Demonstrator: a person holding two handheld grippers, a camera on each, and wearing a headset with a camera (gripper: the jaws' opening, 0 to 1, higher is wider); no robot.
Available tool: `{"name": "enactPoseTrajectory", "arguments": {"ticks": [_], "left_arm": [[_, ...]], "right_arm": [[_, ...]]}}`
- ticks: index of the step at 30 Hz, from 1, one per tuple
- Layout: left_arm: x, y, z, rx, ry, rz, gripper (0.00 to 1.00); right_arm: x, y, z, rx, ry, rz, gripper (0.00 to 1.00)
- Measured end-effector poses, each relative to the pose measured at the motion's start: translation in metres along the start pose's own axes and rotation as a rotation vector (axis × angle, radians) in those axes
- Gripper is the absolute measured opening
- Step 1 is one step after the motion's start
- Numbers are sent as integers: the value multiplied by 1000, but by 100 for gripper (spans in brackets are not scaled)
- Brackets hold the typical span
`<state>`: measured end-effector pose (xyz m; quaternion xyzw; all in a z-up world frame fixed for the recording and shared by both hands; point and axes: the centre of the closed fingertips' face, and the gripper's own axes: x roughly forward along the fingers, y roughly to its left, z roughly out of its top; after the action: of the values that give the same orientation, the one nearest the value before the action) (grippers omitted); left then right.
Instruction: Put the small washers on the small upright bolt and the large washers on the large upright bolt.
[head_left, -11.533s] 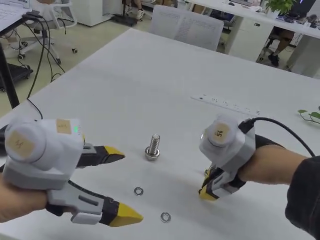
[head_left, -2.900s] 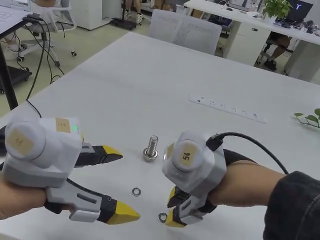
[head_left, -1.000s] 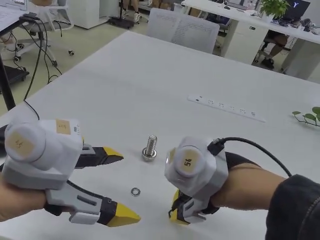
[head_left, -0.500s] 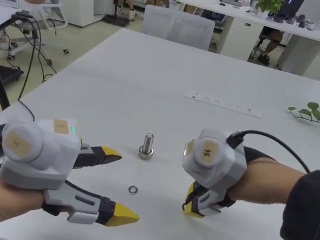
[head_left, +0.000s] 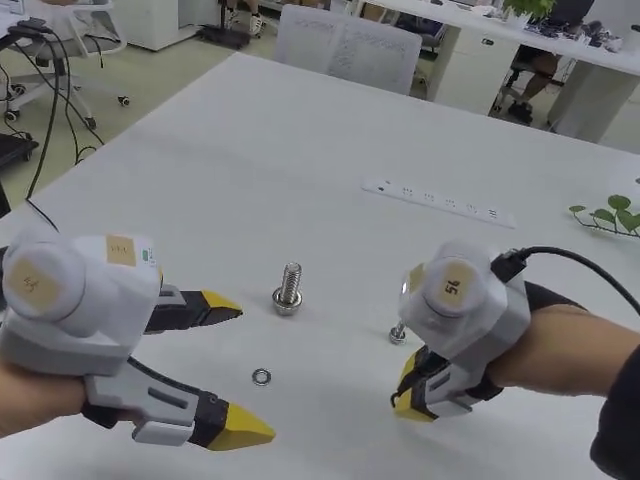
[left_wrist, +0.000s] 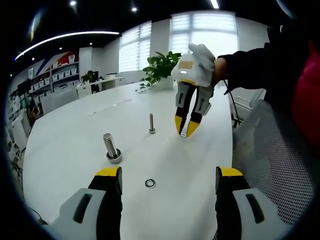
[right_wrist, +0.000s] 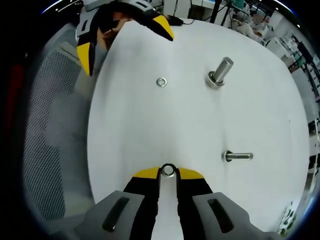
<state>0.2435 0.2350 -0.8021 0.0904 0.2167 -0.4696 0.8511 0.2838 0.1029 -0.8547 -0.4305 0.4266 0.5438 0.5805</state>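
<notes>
White tabletop (head_left: 300, 150); right gripper (head_left: 408, 392) pinches a shiny ring washer (right_wrist: 168, 170), left gripper (left_wrist: 169, 172) gapes empty.

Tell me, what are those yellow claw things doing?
A person holds a gripper in each hand and is sorting washers onto two upright bolts. The right gripper is pinching one washer in its yellow tips, close to the small bolt. The left gripper hangs open above the white table. Another washer lies loose on the table near the large bolt.
</notes>
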Motion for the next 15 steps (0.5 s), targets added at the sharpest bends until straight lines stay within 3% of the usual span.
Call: {"name": "enactPoseTrajectory", "arguments": {"ticks": [15], "left_arm": [[3,3,6,13,9,-16,76]], "right_arm": [[-22,-23,-19,52,0,-48,14]]}}
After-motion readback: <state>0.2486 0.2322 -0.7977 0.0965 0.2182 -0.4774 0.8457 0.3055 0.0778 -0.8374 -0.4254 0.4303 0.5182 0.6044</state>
